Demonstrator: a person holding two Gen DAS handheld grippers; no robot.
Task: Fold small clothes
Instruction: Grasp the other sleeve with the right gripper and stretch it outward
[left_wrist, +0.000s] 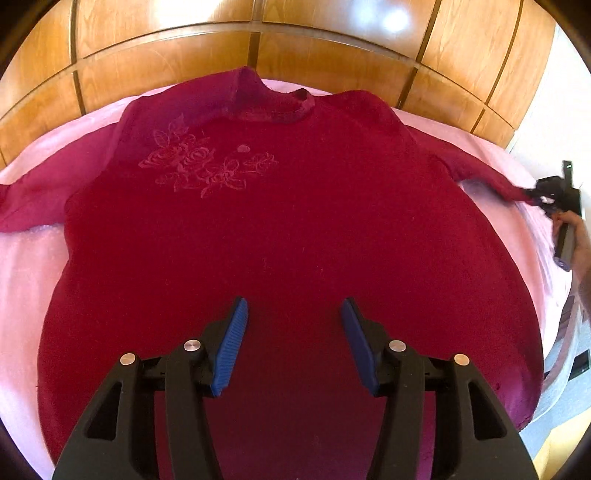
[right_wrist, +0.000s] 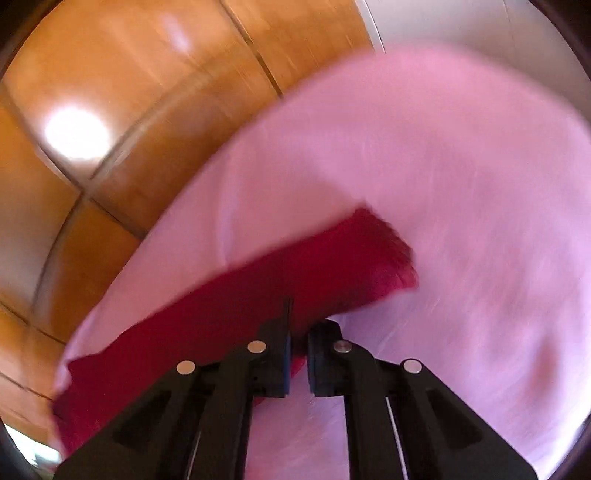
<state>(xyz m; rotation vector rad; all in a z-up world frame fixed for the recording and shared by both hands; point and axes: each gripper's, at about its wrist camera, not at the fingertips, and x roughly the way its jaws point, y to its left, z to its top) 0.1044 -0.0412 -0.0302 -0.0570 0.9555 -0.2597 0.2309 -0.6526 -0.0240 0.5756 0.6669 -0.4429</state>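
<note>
No text, label, brand or number can be read anywhere; the sweater carries only embroidered flowers.

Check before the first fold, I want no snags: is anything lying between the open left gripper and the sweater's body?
Nothing visible: the left gripper hangs open over the bare sweater. The right gripper is shut on the sleeve.

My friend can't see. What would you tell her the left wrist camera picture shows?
A dark red sweater with a flower pattern lies flat on a pink sheet. The left gripper hangs open over it. At the right edge, the right gripper pinches the end of one sleeve.
</note>
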